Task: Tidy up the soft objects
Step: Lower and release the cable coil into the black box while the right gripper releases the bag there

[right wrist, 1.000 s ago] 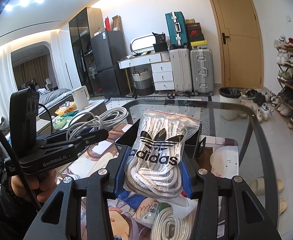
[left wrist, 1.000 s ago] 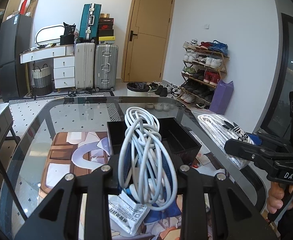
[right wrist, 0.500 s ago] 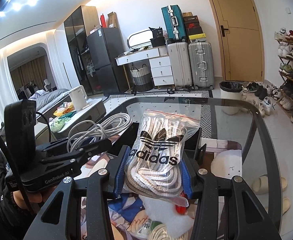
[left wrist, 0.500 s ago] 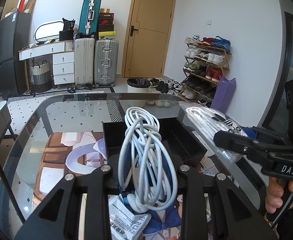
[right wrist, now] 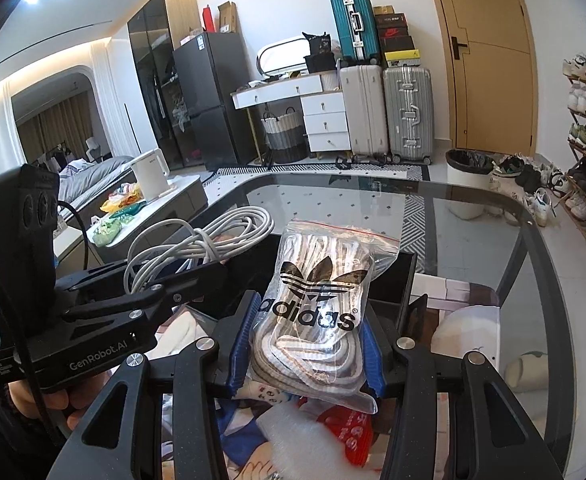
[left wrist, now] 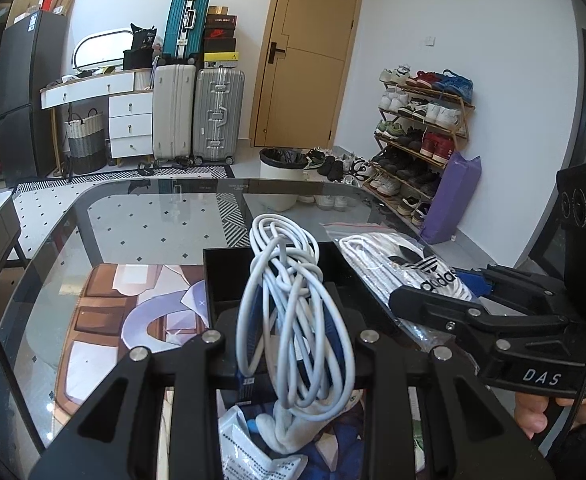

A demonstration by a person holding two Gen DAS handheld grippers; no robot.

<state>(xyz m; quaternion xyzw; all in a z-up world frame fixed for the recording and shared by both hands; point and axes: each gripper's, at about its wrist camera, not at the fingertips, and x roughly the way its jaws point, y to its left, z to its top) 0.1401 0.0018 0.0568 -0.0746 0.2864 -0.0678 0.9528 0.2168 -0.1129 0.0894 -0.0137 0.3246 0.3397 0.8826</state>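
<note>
Carrying step: left gripper [left wrist: 293,340] clamps the white cable coil [left wrist: 293,320]; right gripper [right wrist: 305,344] clamps the bagged adidas laces [right wrist: 313,312]; next, release both into the black box [left wrist: 229,276] at twelve o'clock

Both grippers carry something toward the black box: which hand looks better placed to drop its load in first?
Probably the left. Its white cable bundle already hangs in line with the black box opening, straight ahead. The right gripper, jaws clamped on the bag of laces, sits off toward the box's right edge.

Glossy glass table [left wrist: 141,216], smooth white plastic-coated cable [left wrist: 293,312], clear shiny plastic bag [right wrist: 317,304], matt black box [left wrist: 229,276]
</note>
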